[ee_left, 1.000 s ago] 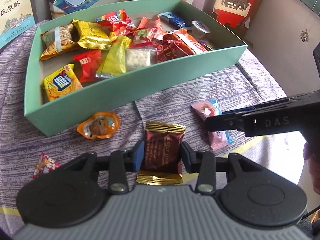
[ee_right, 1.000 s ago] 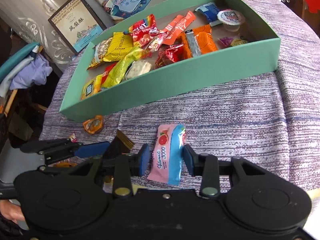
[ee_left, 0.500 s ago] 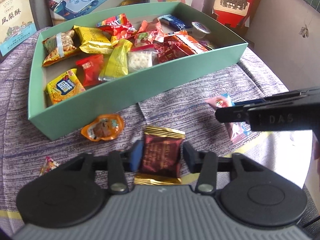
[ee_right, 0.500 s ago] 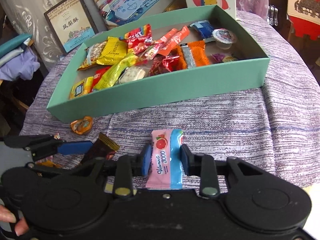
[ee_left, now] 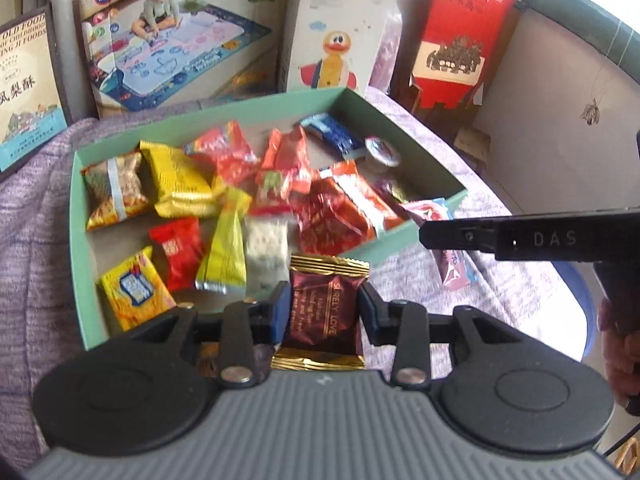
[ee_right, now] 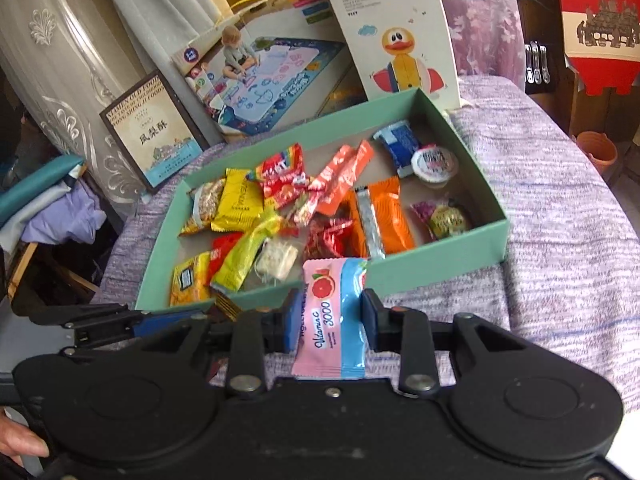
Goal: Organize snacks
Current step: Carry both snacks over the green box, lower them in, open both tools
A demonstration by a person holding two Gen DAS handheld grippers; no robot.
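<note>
Now my left gripper clamps a maroon snack packet and my right gripper grips a pink-and-blue vitamin sachet, both raised at the near wall of the green box, which holds mixed snack packets.

Green box, mint-teal walls, tan-brown floor. Worktop cloth lilac with white-and-purple streaky weave. Chocolate wafer packet maroon with gold lettering, gold striped ends. Vitamin C sachet pink left, light blue right, red grapefruit print. Left gripper: black arms, blue pads, grey ribbed body. Right gripper: all black, blue pads. In the box: yellow packets, orange packet with silver strip, red rainbow-striped candy bag, blue-white packet. Duck box white, yellow-orange duck.
</note>
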